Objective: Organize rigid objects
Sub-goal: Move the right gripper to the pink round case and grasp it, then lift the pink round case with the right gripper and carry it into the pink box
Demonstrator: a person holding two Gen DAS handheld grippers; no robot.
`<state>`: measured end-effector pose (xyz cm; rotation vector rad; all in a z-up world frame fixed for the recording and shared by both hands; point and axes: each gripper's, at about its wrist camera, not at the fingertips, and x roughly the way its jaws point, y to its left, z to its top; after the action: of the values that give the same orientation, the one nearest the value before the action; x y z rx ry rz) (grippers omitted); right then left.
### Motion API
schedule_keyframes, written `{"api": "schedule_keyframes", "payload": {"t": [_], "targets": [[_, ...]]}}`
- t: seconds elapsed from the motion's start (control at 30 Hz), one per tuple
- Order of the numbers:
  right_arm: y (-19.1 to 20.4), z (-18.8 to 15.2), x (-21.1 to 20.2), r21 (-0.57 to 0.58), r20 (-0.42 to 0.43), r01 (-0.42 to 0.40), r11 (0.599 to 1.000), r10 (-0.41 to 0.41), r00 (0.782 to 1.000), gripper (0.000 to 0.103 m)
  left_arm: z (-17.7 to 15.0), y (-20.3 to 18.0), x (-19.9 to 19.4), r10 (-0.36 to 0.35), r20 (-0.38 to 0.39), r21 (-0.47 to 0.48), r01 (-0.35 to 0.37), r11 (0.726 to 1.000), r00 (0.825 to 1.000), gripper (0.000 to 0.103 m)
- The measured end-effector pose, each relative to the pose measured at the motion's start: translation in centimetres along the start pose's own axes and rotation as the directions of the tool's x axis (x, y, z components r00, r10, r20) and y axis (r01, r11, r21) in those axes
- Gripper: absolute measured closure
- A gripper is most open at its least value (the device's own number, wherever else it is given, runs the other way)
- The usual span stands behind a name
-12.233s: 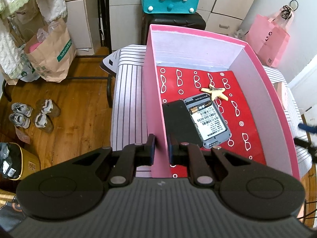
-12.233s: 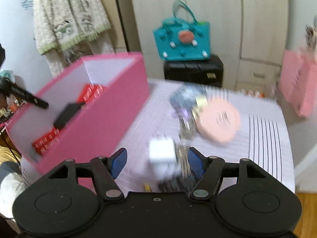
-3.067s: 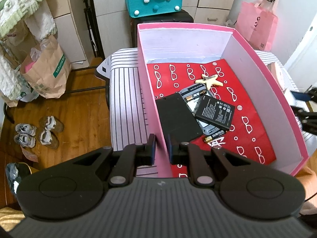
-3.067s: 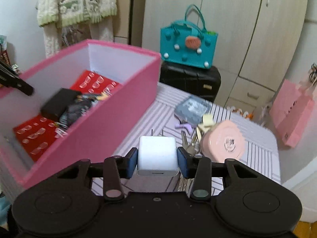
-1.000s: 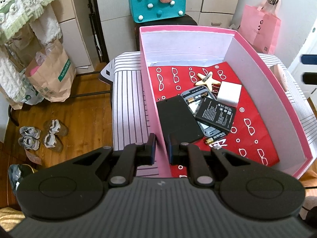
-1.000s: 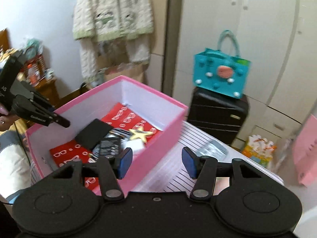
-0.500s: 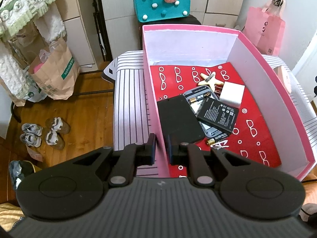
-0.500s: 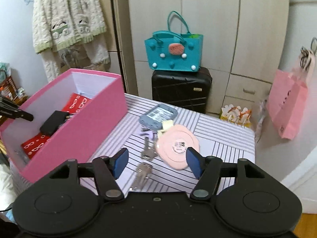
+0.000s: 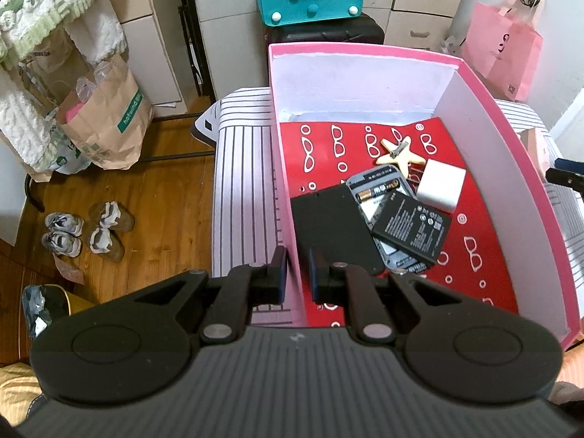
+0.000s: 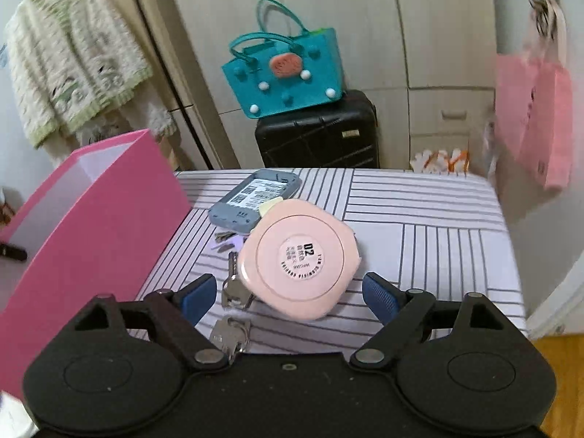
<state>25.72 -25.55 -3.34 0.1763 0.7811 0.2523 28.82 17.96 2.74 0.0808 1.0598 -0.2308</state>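
Note:
My left gripper (image 9: 296,273) is shut on the near left wall of the pink box (image 9: 284,189). Inside the box lie a black phone cover (image 9: 332,226), a grey phone shell (image 9: 379,186), a black battery (image 9: 412,224), a white charger cube (image 9: 441,185) and a cream star clip (image 9: 399,151). My right gripper (image 10: 288,301) is open and empty, its blue pads either side of a pink round case (image 10: 301,257) on the striped table (image 10: 419,219). Keys (image 10: 233,292) and a grey phone (image 10: 253,191) lie beside the case. The box also shows at the left of the right wrist view (image 10: 91,219).
A teal bag (image 10: 288,73) sits on a black suitcase (image 10: 317,135) behind the table. A pink paper bag (image 10: 536,116) hangs at the right. In the left wrist view a brown paper bag (image 9: 106,124) and shoes (image 9: 87,230) stand on the wooden floor left of the table.
My right gripper released the white charger into the box, swung back to the table and now sits low over the pink round case, still open. My left gripper keeps its hold on the box wall.

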Motion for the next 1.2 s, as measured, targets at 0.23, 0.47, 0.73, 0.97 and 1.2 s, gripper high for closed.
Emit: {"api": "schedule_keyframes", "payload": {"t": [0.23,0.47,0.73,0.97,1.2], "targets": [[0.2,0.2,1.9,0.040,-0.007,0.002,0.999,-0.002,1.000,0.011,0.9,0.2,0.6,0.002,0.005,-0.011,-0.002,1.000,1.000,0.091],[0.5,0.4,2.9,0.064,0.002,0.057,0.996,-0.057,0.998,0.012,1.2,-0.1,0.9,0.012,-0.005,0.010,-0.012,1.000,1.000,0.091],[0.9,0.3,2.6,0.065,0.007,0.102,0.993,-0.103,0.995,0.018,1.1,0.3,0.8,0.000,0.004,0.004,0.000,1.000,1.000,0.091],[1.9,0.0,1.9,0.014,-0.023,0.111,0.994,-0.110,0.994,0.018,1.1,0.2,0.8,-0.001,0.005,0.008,0.001,1.000,1.000,0.091],[3.2,-0.4,0.3,-0.036,-0.027,0.111,0.993,-0.112,0.993,0.018,1.1,0.0,0.8,0.002,-0.007,0.031,-0.002,1.000,1.000,0.091]]}}
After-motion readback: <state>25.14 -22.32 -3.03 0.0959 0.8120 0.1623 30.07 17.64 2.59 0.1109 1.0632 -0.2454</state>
